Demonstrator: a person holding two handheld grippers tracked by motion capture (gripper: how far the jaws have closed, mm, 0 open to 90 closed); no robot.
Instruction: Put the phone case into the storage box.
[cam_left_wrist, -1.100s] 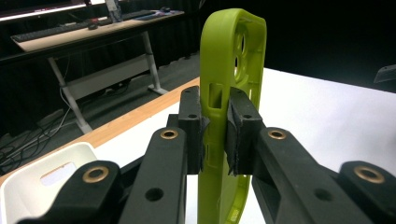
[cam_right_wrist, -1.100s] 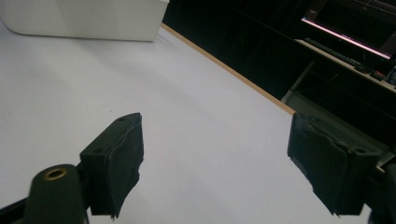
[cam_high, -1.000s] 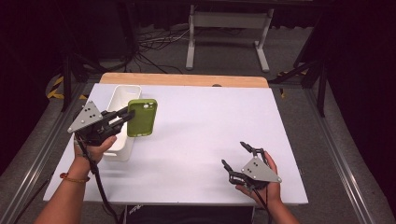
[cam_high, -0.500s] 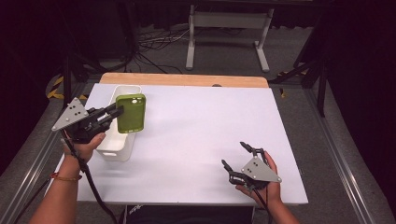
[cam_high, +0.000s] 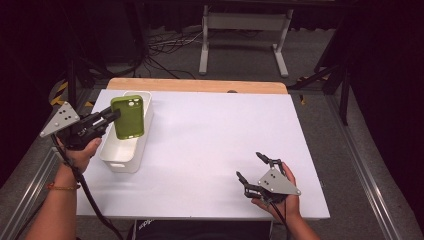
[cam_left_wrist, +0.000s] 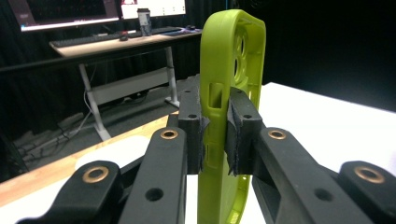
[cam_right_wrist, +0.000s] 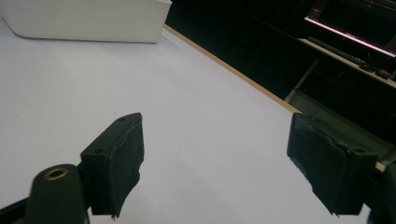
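Note:
A green phone case (cam_high: 129, 117) hangs in the air over the white bin (cam_high: 116, 158) at the table's left side. My left gripper (cam_high: 111, 118) is shut on the case's edge. In the left gripper view the case (cam_left_wrist: 232, 74) stands upright, edge on, pinched between the two black pads (cam_left_wrist: 190, 122). My right gripper (cam_high: 252, 166) rests near the table's front right, held low over the white top. In the right gripper view its jaws stand wide apart with nothing between them, so the gripper (cam_right_wrist: 224, 161) is open.
The white table top (cam_high: 215, 130) has a wooden strip (cam_high: 197, 85) along its far edge. The bin (cam_right_wrist: 84, 21) lies far off in the right gripper view. A desk frame (cam_high: 242, 37) and cables stand on the floor behind the table.
My left gripper has carried the green case leftward, from beside the bin's right wall to above the bin. The right hand has stayed put.

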